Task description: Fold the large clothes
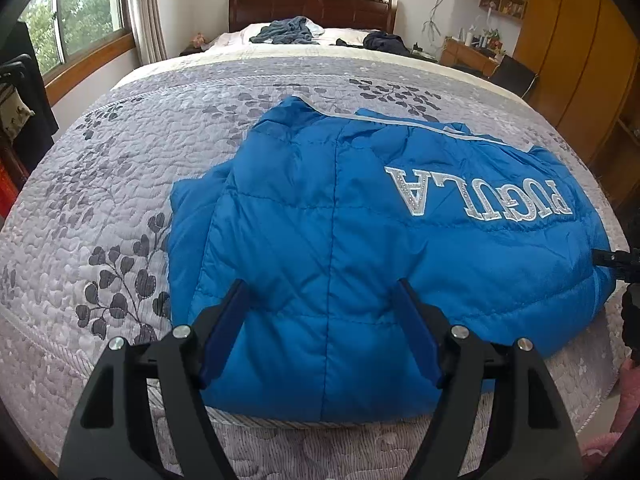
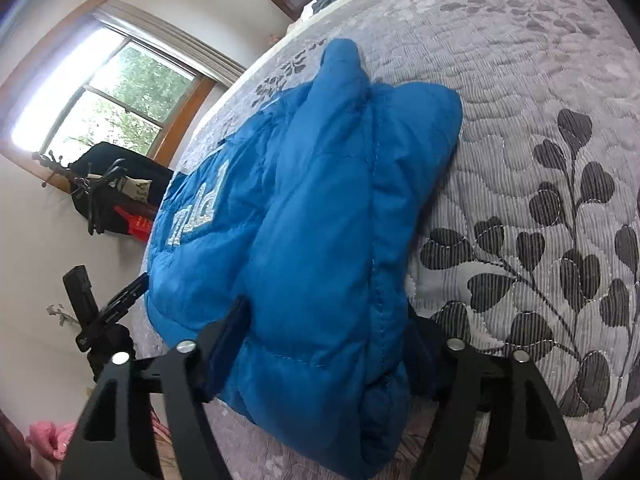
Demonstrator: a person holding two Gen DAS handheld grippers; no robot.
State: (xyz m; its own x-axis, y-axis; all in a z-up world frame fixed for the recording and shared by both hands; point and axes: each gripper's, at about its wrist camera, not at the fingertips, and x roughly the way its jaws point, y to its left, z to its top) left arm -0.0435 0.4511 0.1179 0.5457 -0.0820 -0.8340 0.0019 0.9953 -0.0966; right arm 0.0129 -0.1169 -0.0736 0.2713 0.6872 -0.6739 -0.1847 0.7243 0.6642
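Left wrist view: A blue puffer jacket (image 1: 360,232) is shown lying on the quilted bedspread (image 1: 120,168), filling the centre and right of the frame, with its near edge at the foot of the bed. White lettering (image 1: 476,192) is seen upside down at centre right. The jacket is already gathered into a compact, roughly rectangular bundle, with part of it tucked under along the left side. The left gripper (image 1: 324,320) is seen at the lower centre with its tongs held wide apart, straddling the near edge of the jacket; no fabric is pinched. At the far right edge, a tip of the right gripper (image 1: 616,262) is seen against the jacket's side.

Right wrist view: The jacket (image 2: 320,220) is viewed end-on, running from lower centre to upper centre, its layers stacked thickly. The right gripper (image 2: 328,320) is seen at the bottom with tongs spread, the bulky end lying between them; whether it is pressed cannot be told. The left gripper (image 2: 120,300) appears at lower left.

The folding is judged largely done; a final fold or tidying may remain.
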